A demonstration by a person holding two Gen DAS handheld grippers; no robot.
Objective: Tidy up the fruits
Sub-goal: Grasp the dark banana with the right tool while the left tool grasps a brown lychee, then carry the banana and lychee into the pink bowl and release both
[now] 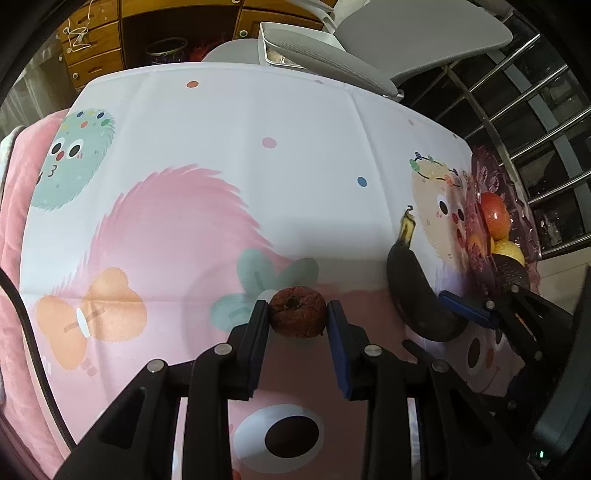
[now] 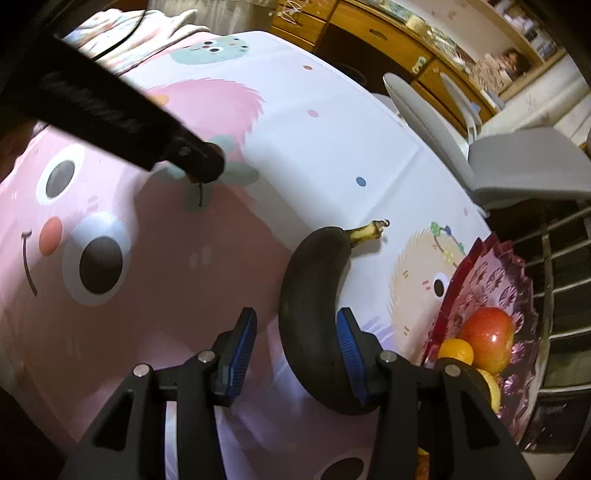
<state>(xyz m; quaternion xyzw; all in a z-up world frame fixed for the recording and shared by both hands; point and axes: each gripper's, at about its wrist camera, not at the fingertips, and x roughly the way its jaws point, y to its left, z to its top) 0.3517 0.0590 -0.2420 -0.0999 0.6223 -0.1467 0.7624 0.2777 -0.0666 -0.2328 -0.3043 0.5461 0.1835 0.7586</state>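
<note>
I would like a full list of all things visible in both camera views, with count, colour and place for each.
Round fruit: one, dark reddish brown, on the tablecloth between the left tongs' fingers.
Banana: one, blackened with a yellow stem, on the cloth by the dish; the right finger of the right tongs is against it.
Dish: one, purplish glass, at the table's right edge.
Apple: one, red, in the dish.
Orange fruit: one, in the dish beside the apple.
Yellow fruit: one, in the dish.
Tablecloth: one, white and pink, cartoon faces, over the table.
Chair: one, grey, behind the table.
Drawers: wooden, brown, background.
Left tongs: black, blue pads.
Right tongs: black, blue pads, open.
</note>
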